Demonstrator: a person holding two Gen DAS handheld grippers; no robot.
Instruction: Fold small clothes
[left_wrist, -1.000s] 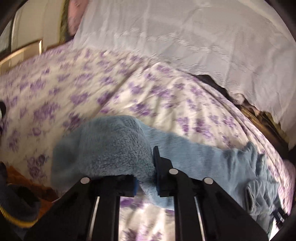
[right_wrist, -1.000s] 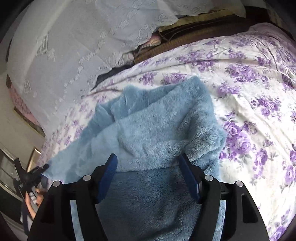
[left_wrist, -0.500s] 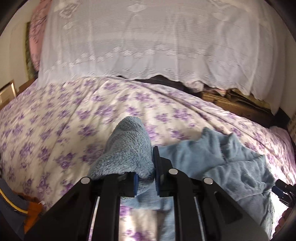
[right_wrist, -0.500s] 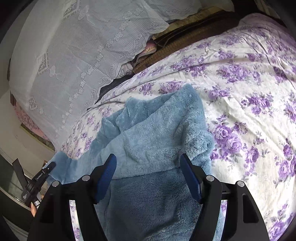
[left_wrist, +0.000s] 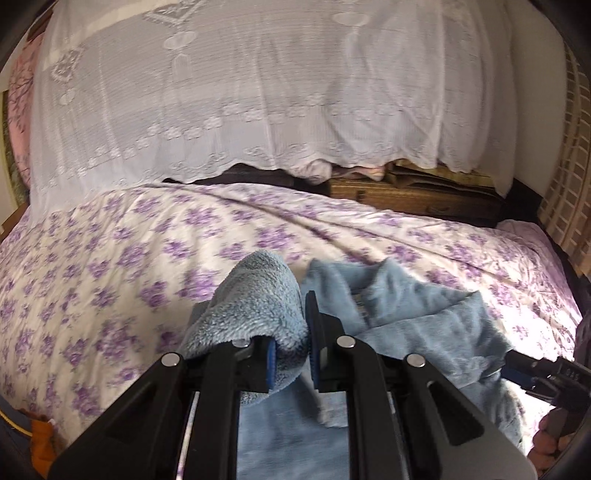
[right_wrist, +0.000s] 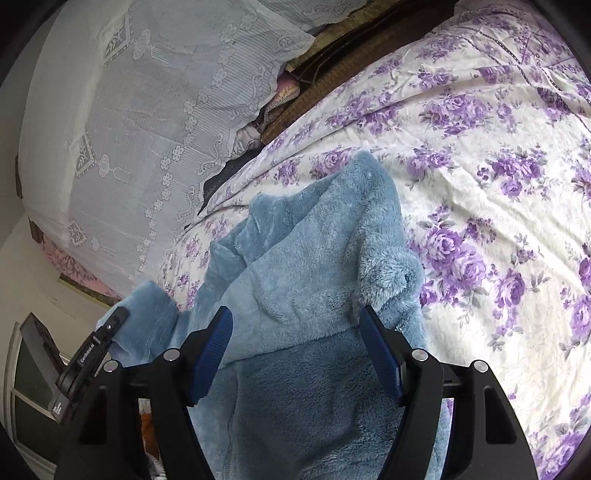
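Observation:
A fluffy light-blue fleece garment (right_wrist: 314, 280) lies on the purple-flowered bedspread (right_wrist: 498, 177). My left gripper (left_wrist: 290, 332) is shut on a bunched part of the blue garment (left_wrist: 258, 295) and holds it up over the bed; the rest of the garment (left_wrist: 424, 317) trails to the right. My right gripper (right_wrist: 295, 339) is open, its blue pads (right_wrist: 212, 349) spread over the garment's body without gripping it. The left gripper also shows at the left edge of the right wrist view (right_wrist: 99, 339), with the garment's end in it.
A white lace cover (left_wrist: 258, 92) hangs behind the bed, with dark wooden furniture (left_wrist: 406, 192) below its hem. The right gripper's tip (left_wrist: 535, 376) shows at the right edge of the left wrist view. An orange item (left_wrist: 40, 439) sits bottom left.
My left gripper has carried the held end of the garment rightward, toward the rest of it, and turned to face the lace cover. My right gripper stays open over the garment.

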